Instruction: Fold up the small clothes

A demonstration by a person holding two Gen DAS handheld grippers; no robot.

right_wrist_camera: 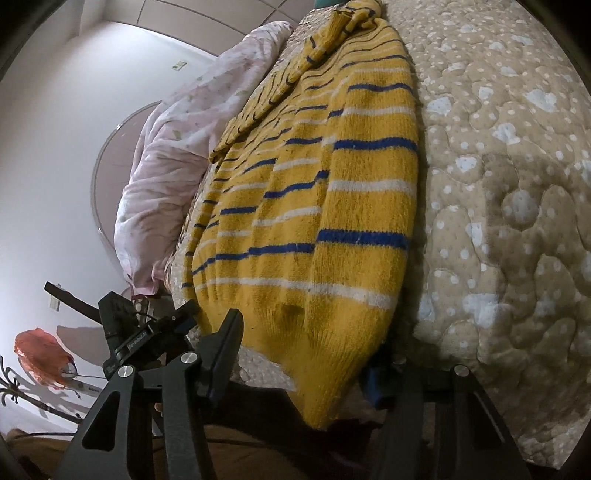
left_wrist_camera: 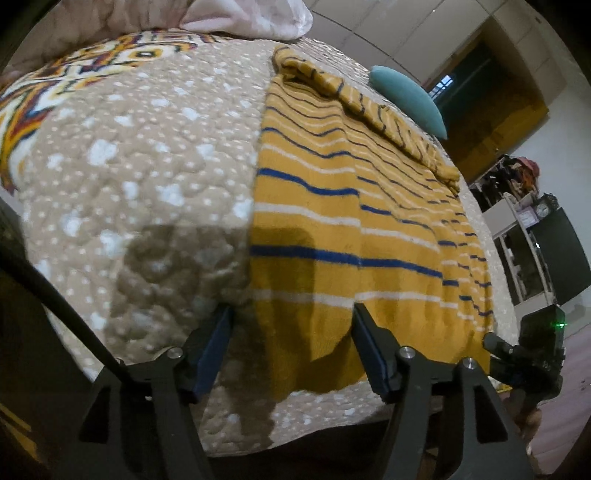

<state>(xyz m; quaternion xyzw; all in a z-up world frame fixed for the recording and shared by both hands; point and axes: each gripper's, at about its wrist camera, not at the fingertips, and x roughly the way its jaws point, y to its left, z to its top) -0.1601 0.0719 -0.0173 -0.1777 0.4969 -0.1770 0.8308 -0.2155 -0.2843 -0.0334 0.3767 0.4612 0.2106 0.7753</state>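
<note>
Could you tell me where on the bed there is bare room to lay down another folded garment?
The widest free patch is the dotted beige quilt to the left of the yellow striped sweater, bounded further back by the patterned blanket and pink bedding. The sweater's other side is tighter: only a narrow strip by the teal pillow and bed edge.

Dim indoor light, soft shadows; fisheye-warped edges

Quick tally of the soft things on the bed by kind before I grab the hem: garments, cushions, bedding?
Striped yellow sweater: 1
Teal cushion: 1
Pink duvet: 1
Beige quilted bedspread: 1
Total: 4
</note>
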